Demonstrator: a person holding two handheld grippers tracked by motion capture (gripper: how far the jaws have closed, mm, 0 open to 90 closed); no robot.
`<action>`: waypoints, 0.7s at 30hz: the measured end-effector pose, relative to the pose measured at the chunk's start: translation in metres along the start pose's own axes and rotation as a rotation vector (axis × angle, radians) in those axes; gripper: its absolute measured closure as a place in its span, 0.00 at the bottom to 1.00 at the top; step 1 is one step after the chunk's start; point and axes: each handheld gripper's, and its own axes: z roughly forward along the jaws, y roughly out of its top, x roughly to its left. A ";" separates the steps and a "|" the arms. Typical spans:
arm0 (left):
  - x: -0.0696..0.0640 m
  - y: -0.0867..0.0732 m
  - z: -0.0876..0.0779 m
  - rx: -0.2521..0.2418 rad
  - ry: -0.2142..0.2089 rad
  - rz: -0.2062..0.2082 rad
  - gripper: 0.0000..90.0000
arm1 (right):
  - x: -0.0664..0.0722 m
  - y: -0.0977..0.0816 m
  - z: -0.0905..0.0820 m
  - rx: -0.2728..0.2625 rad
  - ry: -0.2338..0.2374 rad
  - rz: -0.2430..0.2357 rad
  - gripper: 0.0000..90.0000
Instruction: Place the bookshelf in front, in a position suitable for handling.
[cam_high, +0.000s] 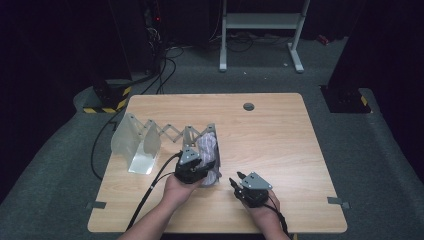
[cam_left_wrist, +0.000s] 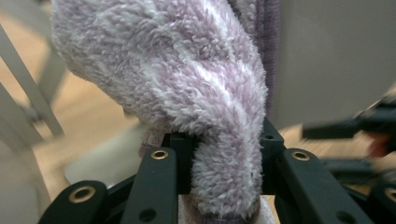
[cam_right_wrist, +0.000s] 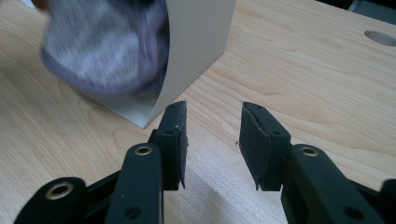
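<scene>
Clamping a fuzzy lilac sock (cam_left_wrist: 187, 93), the left gripper (cam_high: 196, 167) sits at the right-hand compartment of the accordion divider rack (cam_high: 150, 137), centre-left of the high view. The sock's long axis runs up and away from the jaws into that compartment. The right gripper (cam_high: 239, 180), jaws apart and empty, waits just right of the rack on the wooden table (cam_high: 270, 130), near the sock.
</scene>
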 end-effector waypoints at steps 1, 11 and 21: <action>0.001 -0.003 0.004 0.015 -0.001 -0.009 0.76 | 0.000 0.000 0.000 0.000 0.001 0.001 0.69; 0.005 -0.026 0.003 0.064 -0.024 -0.017 0.75 | 0.000 0.000 0.000 0.000 0.002 0.004 0.68; 0.008 -0.058 -0.043 0.043 -0.093 -0.050 0.75 | 0.002 0.001 0.000 -0.010 0.004 0.005 0.66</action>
